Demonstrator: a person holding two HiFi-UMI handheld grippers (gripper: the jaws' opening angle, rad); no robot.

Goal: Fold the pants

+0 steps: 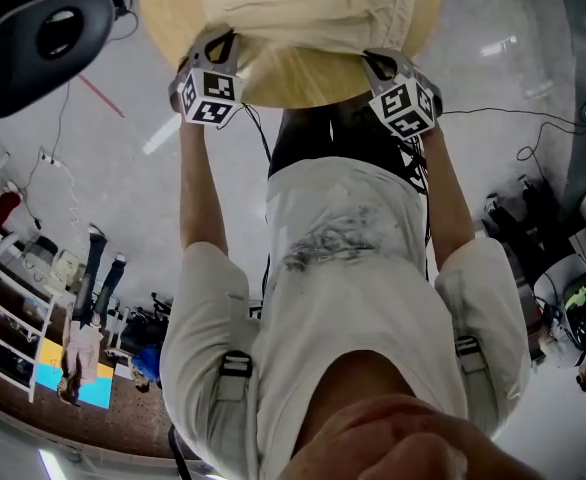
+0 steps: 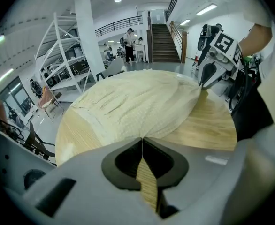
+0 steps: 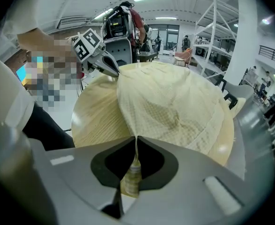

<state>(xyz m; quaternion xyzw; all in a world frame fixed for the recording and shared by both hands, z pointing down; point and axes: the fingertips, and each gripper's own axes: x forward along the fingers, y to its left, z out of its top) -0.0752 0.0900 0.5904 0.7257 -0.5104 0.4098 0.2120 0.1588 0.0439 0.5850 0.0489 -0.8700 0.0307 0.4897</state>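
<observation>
Left gripper (image 2: 141, 140) is clamped on the near edge of the pants (image 2: 142, 102), jaws pressed together w/ only a thin bit of cloth nipped at the tips. Right gripper (image 3: 136, 138) is likewise clenched on that same edge, at its other end. Head view shows both at the front rim of the round wooden table (image 1: 303, 86), well apart and angled down. Pants lie spread over the table top, most of the cloth on the side away from the person, covering the middle; bare wood shows near the person & at the sides. Handling, as I judge it: pale cream fabric, thin, small check or waffle weave, wrinkles & soft folds all over, so limp w/ no stiffness. It'll likely drape & sag btwn the two grips and drag on the wood rather than slide clean. Not heavy, not fragile. A thin edge could slip out of a tip-only pinch, so a deeper bite on a hem or seam is safer; the thicker band (image 2: 93, 123) along one side in the left gripper view looks like the sturdier spot. Best hold = two corners of one end, cloth taut btwn them. Writing: none readable on the pants, no brand tag seen. Cubes (image 1: 208, 96) on the grippers carry black-and-white square markers only, no words. Dark print on the person's shirt (image 1: 343, 238) can't be read.
</observation>
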